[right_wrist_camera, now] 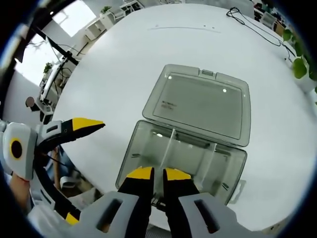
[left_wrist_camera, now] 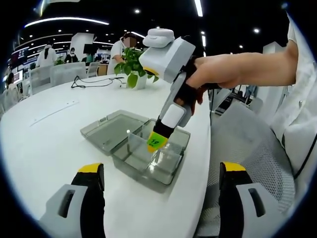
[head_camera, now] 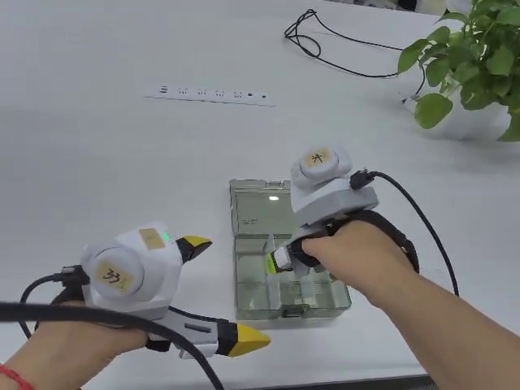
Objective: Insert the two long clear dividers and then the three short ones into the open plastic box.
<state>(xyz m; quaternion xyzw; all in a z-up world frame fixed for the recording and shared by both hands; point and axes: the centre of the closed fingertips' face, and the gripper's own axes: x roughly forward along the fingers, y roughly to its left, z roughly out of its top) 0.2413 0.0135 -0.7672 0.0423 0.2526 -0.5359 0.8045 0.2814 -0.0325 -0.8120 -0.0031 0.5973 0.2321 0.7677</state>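
the open plastic box (head_camera: 244, 307) sits on the white table (head_camera: 122, 162), its long side across the person's front and its lid flat on the far side. a clear divider (right_wrist_camera: 170, 146) stands in the tray, running from near wall toward hinge. the right gripper (right_wrist_camera: 158, 173) points down into the tray, jaws almost together; any piece between them is too clear to make out. the left gripper (head_camera: 221, 292) is spread wide, left of the box.

Round sticker (head_camera: 114, 278) on left gripper (head_camera: 223, 292) reads "33".
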